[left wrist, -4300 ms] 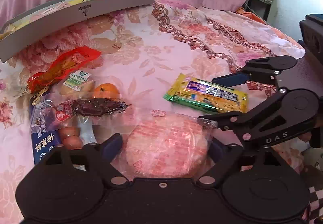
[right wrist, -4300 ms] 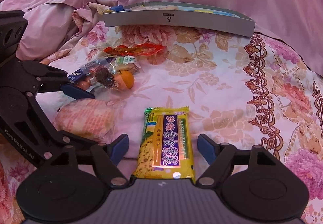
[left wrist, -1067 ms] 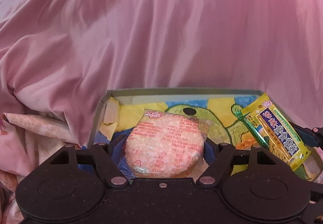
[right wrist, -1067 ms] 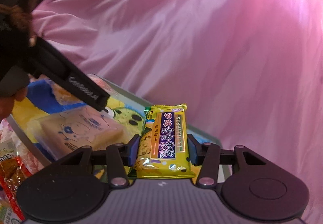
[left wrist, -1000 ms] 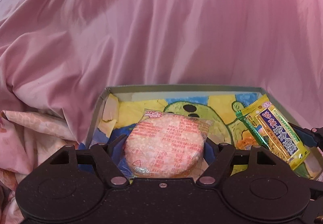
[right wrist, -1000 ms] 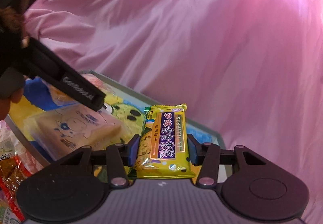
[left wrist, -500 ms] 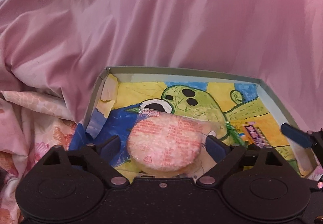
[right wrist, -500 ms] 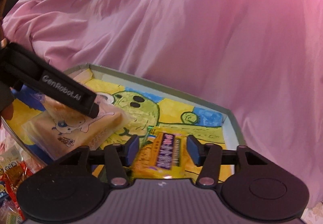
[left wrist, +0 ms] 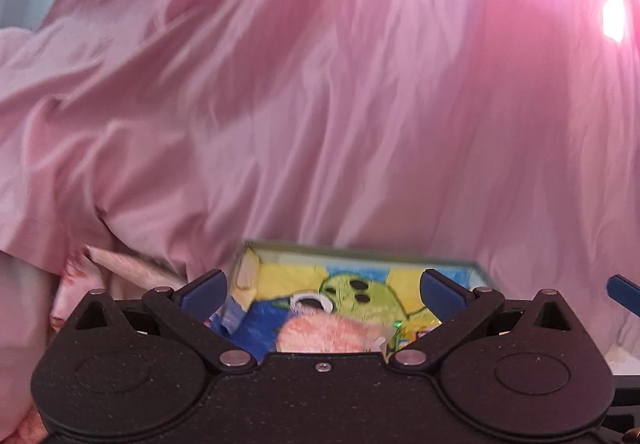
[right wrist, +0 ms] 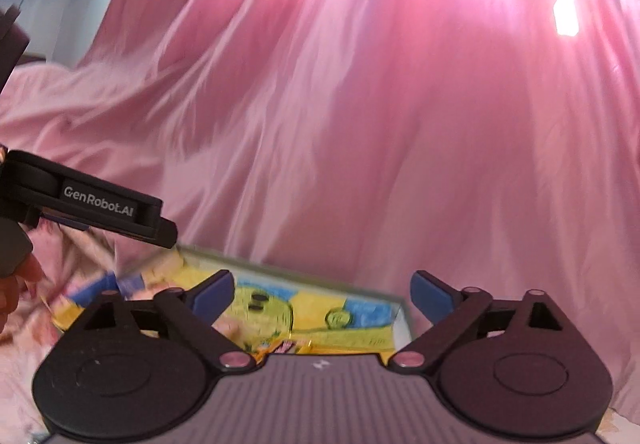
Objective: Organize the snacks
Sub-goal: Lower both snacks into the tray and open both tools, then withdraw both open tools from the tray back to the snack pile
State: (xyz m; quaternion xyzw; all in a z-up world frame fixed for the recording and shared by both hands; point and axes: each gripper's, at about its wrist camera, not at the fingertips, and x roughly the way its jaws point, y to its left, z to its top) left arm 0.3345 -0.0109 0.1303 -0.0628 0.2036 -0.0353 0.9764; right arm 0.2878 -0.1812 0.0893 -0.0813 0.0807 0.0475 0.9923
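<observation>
1. Left gripper (left wrist: 322,292): jaws spread wide, having just been opening; nothing between the blue pads (left wrist: 202,290). Released.
2. Right gripper (right wrist: 322,294): jaws likewise wide, having just been opening; nothing gripped. Released.
3. Shallow box (left wrist: 360,248) lies below and ahead of both grippers, grey-green rim, floor printed with a green cartoon figure on yellow and blue.
4. Round pink snack pack (left wrist: 332,334) rests on the box floor, toward the near left part, partly hidden by the left gripper's body. It lies below the spread fingers, not touched by them.
5. Yellow snack bar (right wrist: 286,348) lies in the box just ahead of the right gripper's body; only a blurred sliver shows. In the left view a small strip of it appears beside the pink pack.
6. Edges: the far rim of the box sits close under the hanging pink sheet (left wrist: 360,104); in the left view, the left wall meets crumpled flowered bedding (left wrist: 120,272). The right corner (right wrist: 402,308) shows clear in the right view.
7. Open room: the box floor between the green figure and the far right corner is bare. Above the box, space ahead of both grippers is open up to the sheet.
8. In the right view the left gripper shows at the left edge, above the box's left end, apart from the right gripper.
9. Both views are motion-blurred; finer detail cannot be told.
</observation>
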